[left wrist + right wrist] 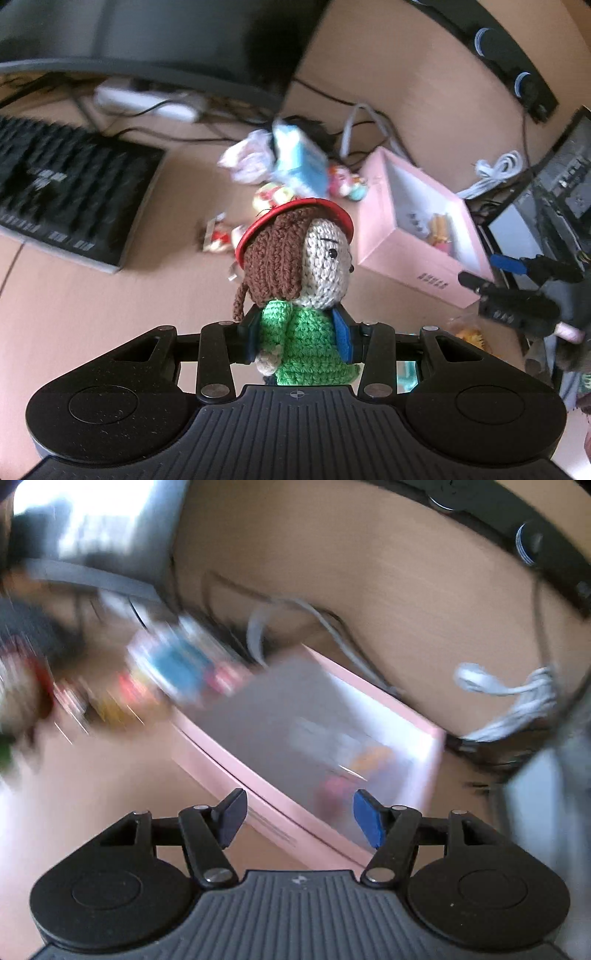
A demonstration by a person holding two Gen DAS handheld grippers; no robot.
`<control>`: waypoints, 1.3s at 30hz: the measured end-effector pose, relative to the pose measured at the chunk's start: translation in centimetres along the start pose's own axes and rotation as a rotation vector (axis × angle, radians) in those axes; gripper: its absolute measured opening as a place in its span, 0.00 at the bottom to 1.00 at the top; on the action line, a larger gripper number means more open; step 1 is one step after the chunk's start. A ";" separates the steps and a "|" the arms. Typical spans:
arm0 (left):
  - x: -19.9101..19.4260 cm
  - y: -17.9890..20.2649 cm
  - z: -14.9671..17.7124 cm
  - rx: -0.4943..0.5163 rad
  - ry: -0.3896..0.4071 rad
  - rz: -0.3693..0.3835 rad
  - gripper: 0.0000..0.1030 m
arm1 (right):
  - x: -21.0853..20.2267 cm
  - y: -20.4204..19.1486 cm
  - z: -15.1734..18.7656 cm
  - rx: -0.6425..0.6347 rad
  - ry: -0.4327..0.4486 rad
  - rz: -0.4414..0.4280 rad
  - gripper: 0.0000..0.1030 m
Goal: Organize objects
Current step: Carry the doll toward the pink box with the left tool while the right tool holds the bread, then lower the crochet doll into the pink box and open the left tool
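The left hand-held gripper [299,339] is clamped on a crocheted doll [299,291] — green body squeezed between the blue pads, brown hair and red hat brim standing upright above the fingers, lifted off the table [92,314]. Just past the doll lies a loose heap of small toys and wrappers [280,173] in the middle of the table, with a light-blue carton among them. To its right sits an open pink box [413,225] with a few small items at its bottom. The right hand-held gripper [299,818] holds nothing — its pads stand apart, poised over the near edge of the pink box [295,812]; that view is heavily blurred. Towards the table's left edge rests a black keyboard [70,192]. Farther back, cables [369,133] trail beneath a dark monitor [166,40], and a coiled white cord [495,170] lies near the right edge.
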State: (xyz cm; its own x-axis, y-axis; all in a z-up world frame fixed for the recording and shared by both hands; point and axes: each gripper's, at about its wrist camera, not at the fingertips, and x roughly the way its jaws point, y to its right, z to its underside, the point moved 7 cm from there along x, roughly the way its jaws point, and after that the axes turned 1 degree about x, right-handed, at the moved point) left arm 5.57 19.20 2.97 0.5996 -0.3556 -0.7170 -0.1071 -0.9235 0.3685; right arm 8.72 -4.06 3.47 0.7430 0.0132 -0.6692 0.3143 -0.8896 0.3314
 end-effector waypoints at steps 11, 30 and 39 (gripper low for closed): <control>2.1 4.8 0.3 0.068 -0.052 0.027 0.42 | -1.9 4.7 2.6 0.141 -0.059 0.065 0.75; 2.2 12.5 2.1 0.276 -0.093 0.051 0.42 | -8.3 -1.0 8.9 0.377 -0.159 -0.207 0.49; 3.7 19.2 -10.7 0.296 0.058 0.157 0.44 | -11.1 3.7 8.2 0.447 -0.074 -0.184 0.49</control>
State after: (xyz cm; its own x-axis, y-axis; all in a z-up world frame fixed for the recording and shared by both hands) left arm 14.23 1.68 13.76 0.6009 -0.4960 -0.6268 -0.4224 -0.8628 0.2779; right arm -3.24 -11.24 6.68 0.6499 0.1709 -0.7406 0.1403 -0.9846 -0.1041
